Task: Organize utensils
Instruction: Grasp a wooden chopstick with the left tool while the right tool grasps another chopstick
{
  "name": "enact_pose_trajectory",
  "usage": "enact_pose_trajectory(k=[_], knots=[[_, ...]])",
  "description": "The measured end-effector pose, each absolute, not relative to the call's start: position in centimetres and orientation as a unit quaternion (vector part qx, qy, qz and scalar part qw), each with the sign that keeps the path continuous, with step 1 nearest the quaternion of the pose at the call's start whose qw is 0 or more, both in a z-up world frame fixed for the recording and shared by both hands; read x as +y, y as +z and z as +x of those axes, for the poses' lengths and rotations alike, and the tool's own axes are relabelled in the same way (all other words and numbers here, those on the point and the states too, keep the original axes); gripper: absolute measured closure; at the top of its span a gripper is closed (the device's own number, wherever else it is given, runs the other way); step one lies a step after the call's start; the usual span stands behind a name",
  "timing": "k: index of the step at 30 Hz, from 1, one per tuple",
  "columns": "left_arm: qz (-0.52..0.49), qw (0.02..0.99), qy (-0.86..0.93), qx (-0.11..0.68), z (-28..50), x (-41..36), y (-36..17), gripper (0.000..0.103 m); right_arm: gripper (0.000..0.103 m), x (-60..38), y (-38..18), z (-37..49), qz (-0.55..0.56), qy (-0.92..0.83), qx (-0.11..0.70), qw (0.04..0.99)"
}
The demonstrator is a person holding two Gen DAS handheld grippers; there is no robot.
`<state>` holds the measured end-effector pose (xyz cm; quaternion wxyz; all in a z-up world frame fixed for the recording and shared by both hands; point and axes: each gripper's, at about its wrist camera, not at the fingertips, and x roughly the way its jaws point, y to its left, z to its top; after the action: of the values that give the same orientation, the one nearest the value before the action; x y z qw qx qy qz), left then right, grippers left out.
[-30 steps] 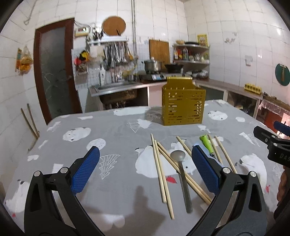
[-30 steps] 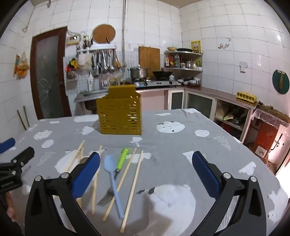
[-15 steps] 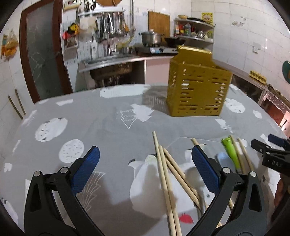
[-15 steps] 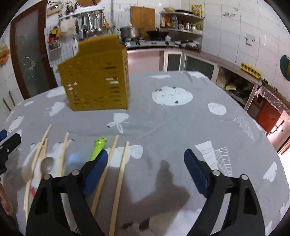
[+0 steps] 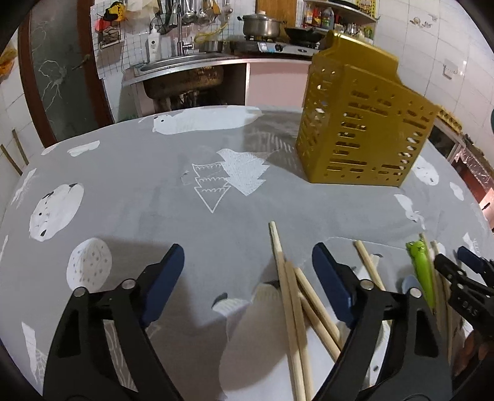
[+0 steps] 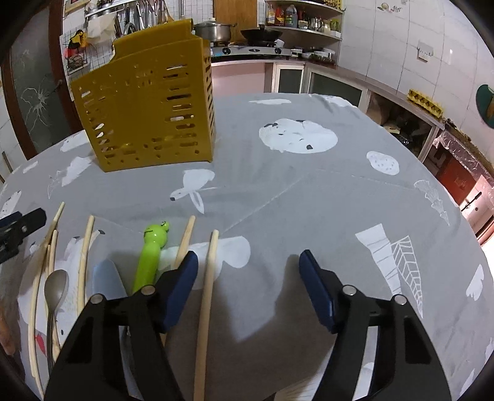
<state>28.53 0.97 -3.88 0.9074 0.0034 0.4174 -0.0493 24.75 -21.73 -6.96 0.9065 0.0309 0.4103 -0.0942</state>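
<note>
A yellow perforated utensil holder (image 5: 361, 129) stands upright on the grey patterned tablecloth (image 5: 185, 200); it also shows in the right wrist view (image 6: 148, 114). Several wooden chopsticks (image 5: 290, 296) lie loose on the cloth. My left gripper (image 5: 247, 271) is open and empty, low over the cloth, with chopsticks between its fingers. My right gripper (image 6: 247, 277) is open and empty, with one chopstick (image 6: 207, 293) between its fingers near the left one. A green-handled utensil (image 6: 151, 253), a pale blue spoon (image 6: 106, 277) and a metal spoon (image 6: 55, 290) lie to its left.
A kitchen counter with a sink (image 5: 182, 64), stove and pot (image 5: 262, 24) runs behind the table. Shelves and cabinets (image 6: 308, 21) line the right wall. A dark door (image 5: 58, 71) is at the left. The table edge curves away at the right (image 6: 463, 216).
Both grippers have moved forward and lower toward the table. The holder looks nearer, and the chopsticks now lie between the fingers. Both stay open.
</note>
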Motion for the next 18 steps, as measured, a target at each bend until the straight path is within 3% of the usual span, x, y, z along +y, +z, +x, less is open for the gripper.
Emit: enact_pose_trajectory(k=[5, 10, 15, 18], knots=[[0.001, 0.896, -0.042, 0.443, 29.9, 1.1, -5.2, 0.034, 0.035, -22.0, -7.2, 24.9, 0.036, -0.098, 0.415, 0.904], [0.007, 0.898, -0.037, 0.439, 29.8, 1.1, -5.7, 0.036, 0.036, -21.9, -7.2, 24.9, 0.036, -0.098, 0.416, 0.903], [0.01, 0.899, -0.033, 0.436, 29.3, 0.8, -5.7, 0.045, 0.047, -21.6, -7.3, 25.0, 0.04, -0.09, 0.418, 0.903], [0.012, 0.899, -0.032, 0.438, 29.2, 0.4, -5.5, 0.059, 0.054, -21.3, -7.3, 25.0, 0.039, -0.086, 0.419, 0.903]])
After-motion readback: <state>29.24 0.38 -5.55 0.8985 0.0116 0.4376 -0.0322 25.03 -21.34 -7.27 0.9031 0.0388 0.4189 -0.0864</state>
